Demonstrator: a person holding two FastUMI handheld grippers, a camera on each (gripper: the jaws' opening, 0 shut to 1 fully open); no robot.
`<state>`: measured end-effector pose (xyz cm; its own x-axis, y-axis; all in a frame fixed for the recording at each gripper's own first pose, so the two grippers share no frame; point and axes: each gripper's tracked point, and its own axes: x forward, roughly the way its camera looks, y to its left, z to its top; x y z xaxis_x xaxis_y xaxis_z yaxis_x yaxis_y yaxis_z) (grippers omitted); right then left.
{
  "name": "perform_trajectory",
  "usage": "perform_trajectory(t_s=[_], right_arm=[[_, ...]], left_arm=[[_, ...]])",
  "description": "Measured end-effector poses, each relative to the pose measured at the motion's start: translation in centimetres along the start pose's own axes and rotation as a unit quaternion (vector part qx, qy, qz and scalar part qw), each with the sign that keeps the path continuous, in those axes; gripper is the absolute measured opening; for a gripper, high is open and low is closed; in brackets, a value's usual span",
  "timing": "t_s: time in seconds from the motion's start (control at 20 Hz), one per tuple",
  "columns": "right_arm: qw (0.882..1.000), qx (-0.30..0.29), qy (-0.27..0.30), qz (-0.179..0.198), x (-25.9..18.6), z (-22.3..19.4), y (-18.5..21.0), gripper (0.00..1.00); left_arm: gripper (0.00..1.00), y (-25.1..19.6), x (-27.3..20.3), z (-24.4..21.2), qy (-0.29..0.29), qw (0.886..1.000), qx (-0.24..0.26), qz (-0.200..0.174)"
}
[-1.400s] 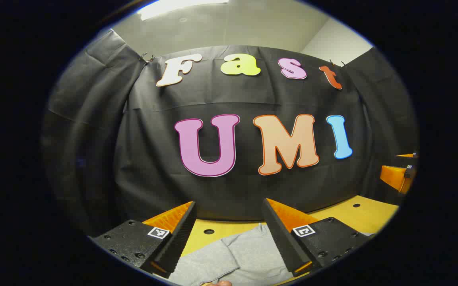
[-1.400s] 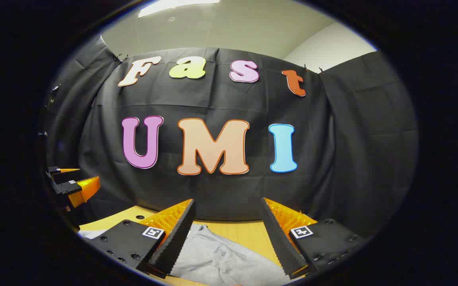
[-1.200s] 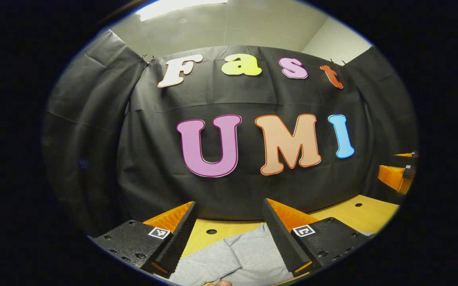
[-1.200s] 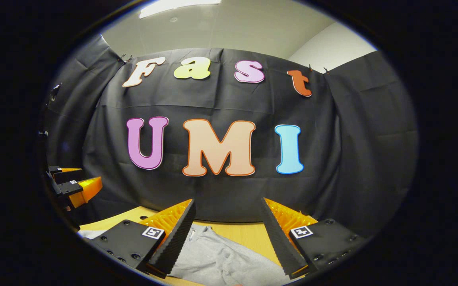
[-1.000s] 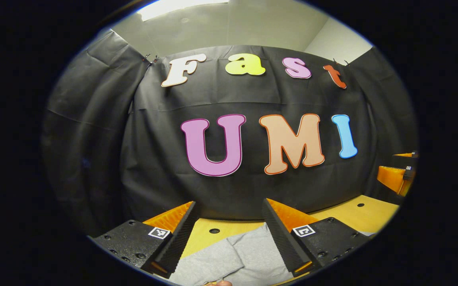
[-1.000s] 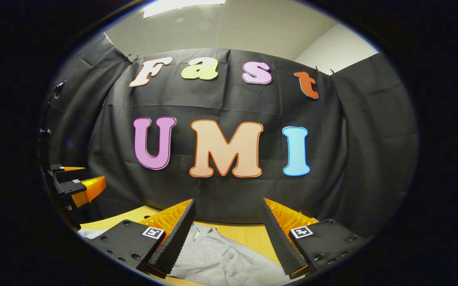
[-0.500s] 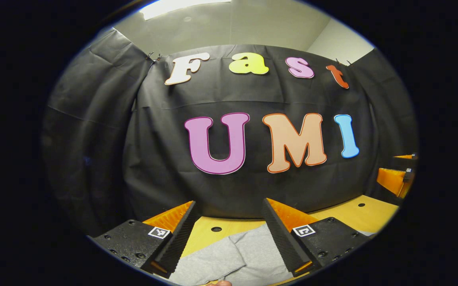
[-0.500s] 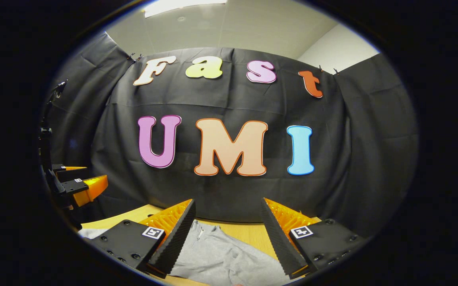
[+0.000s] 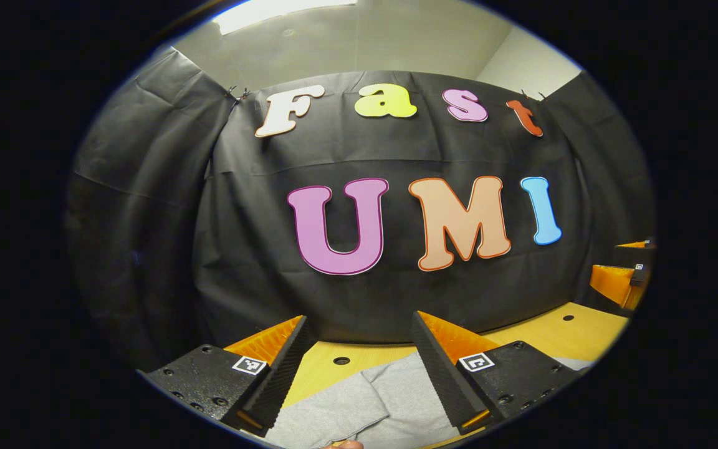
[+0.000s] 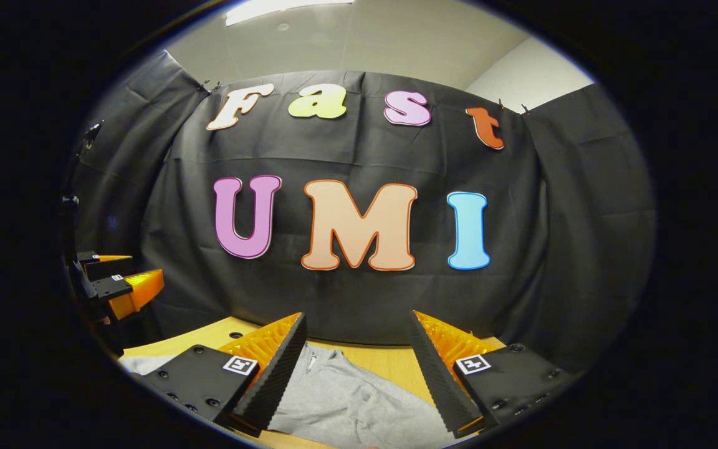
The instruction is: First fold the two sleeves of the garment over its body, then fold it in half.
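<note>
- The booth wall (image 9: 166, 206), a dark cloth hung in folds, was seen across the middle of both views, with a pale ceiling (image 10: 365, 43) above it and a lit ceiling panel (image 9: 284, 7) at the upper left of the frame.
- The wooden table (image 9: 540, 330) was seen as a yellow band along the lower part of both views; in the left gripper view, round holes (image 9: 341, 360) were noted in its top.
- The grey garment (image 10: 346, 399) was laid on the table at the bottom centre of the right gripper view, wrinkled, with part of a zip (image 10: 313, 362) seen at its far edge. In the left gripper view, the same garment (image 9: 390, 399) was seen at the bottom centre, with one layer of cloth folded over another.
- The left gripper (image 9: 359, 327) was held above the garment with its jaws set wide apart; nothing was gripped between them. It was also seen at the left edge of the right gripper view (image 10: 131, 274), clear of the table.
- The right gripper (image 10: 359, 321) was likewise held above the garment, jaws wide apart and empty. Part of it was seen at the right edge of the left gripper view (image 9: 621, 280).
- A small part of a hand (image 9: 340, 444) was noted at the very bottom edge of the left gripper view, beside the cloth.
</note>
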<state>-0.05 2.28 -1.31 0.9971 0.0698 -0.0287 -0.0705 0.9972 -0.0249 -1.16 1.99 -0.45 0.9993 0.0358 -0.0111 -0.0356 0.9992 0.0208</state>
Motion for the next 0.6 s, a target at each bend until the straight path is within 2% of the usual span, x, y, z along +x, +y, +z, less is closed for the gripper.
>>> perform_trajectory(t_s=[0.05,0.1,0.15,0.35,0.4,0.55,0.6], right_arm=[[1.000,-0.001,0.003,-0.005,0.0,-0.2,-0.5,1.00],[1.000,-0.002,0.006,-0.010,-0.1,-0.5,-1.0,1.00],[1.000,-0.003,0.009,-0.015,-0.1,-0.8,-1.5,1.00],[0.999,-0.005,0.021,-0.027,-0.6,-2.2,-4.4,0.96],[0.999,-0.008,0.027,-0.036,-0.9,-2.8,-5.7,1.00],[0.996,-0.023,0.044,-0.069,-1.6,-4.3,-9.5,0.99],[0.995,-0.027,0.052,-0.077,-1.9,-5.1,-10.5,0.96]], left_arm=[[0.96,-0.1,0.1,0.1,-0.001,1.000,0.002,-0.002],[1.00,-0.3,0.1,0.2,-0.002,1.000,0.003,-0.004],[0.96,-0.5,0.0,0.1,-0.004,1.000,0.003,-0.007],[0.95,-1.4,0.0,0.2,-0.005,1.000,0.002,-0.017],[0.95,-1.5,-0.1,0.3,-0.006,1.000,0.003,-0.018],[0.95,-1.9,-0.1,0.2,-0.007,1.000,0.000,-0.022],[1.00,-2.0,-0.2,0.3,-0.007,1.000,-0.001,-0.023]])
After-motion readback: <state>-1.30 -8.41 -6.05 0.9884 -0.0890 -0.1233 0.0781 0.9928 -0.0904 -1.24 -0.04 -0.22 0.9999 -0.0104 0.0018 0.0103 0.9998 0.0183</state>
